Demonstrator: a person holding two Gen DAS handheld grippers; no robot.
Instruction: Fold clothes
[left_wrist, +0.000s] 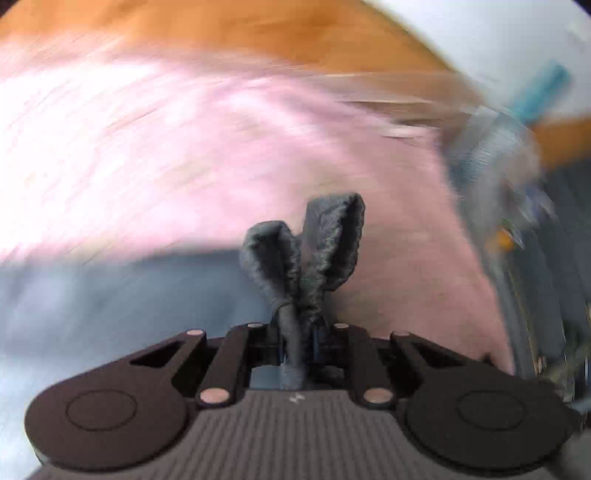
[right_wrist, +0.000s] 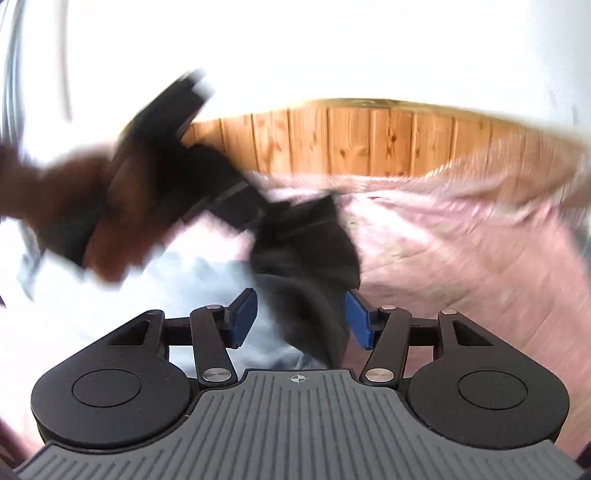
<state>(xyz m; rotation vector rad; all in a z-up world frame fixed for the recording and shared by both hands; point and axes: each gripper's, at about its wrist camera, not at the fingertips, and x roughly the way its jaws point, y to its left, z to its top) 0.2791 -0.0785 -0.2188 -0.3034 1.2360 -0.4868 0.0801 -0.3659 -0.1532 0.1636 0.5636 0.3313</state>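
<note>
While left tool pinches dark cloth, right tool seemingly gapes.

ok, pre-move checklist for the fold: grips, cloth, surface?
1. Left tool shut on the dark cloth: ok, a fold of it stands pinched between the fingers.
2. Right tool gripping: not ok, its jaws stand open; the cloth hangs between the blue pads unclamped.
3. Cloth spread flat: not ok, it hangs bunched from the left tool.
4. Pink blanket free for laying down: cannot tell, heavy blur.
5. Views steady: not ok, both are motion-blurred.
6. Clutter at the left view's right edge: cannot tell what it is.
</note>
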